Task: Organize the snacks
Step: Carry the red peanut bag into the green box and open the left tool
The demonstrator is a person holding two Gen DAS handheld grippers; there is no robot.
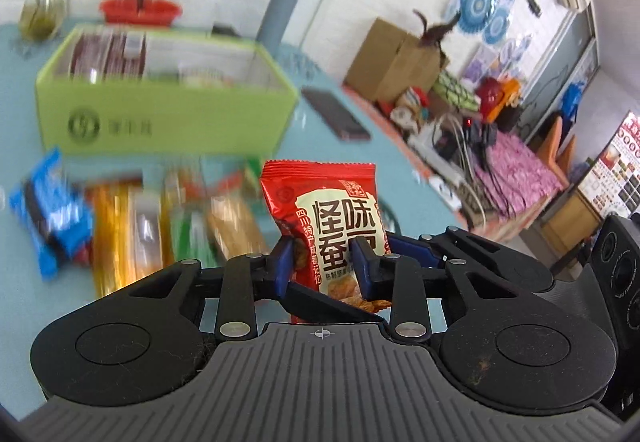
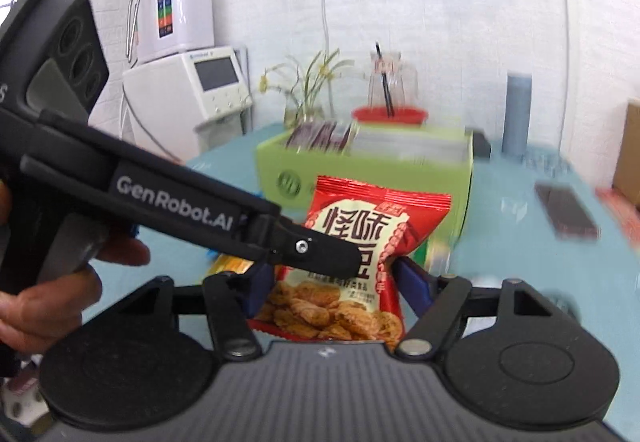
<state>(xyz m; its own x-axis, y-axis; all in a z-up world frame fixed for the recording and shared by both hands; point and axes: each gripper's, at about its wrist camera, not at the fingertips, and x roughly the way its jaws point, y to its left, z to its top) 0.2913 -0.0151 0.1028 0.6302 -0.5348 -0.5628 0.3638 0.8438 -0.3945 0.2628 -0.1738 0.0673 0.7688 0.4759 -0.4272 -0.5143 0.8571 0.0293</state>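
The red snack packet (image 1: 320, 226) is up off the table, standing tall with its long axis upright and its printed face toward both cameras. Both tongs are on it at once! The left tongs (image 1: 324, 262) are closed to a narrow gap, blue pads pinching the packet's lower middle. In the right wrist view the left tool reaches in from the left and its black finger lies across the packet's face. The right tongs (image 2: 332, 282) sit wider, one blue pad at each side edge of the packet (image 2: 360, 262); whether they truly press it or only bracket it, I cannot tell.

Beyond the packet, straight ahead, waits the green box (image 1: 160, 122), open-topped, with dark packets already filed upright at its left end. By my reading that's the destination, and the left tool looks to have the surer hold for the carry. The person's hand (image 2: 48, 282) wraps that tool's handle low and left. Below, more snacks lie loose on the blue table (image 1: 24, 262): a blue packet (image 1: 48, 218), a yellow one (image 1: 112, 234).
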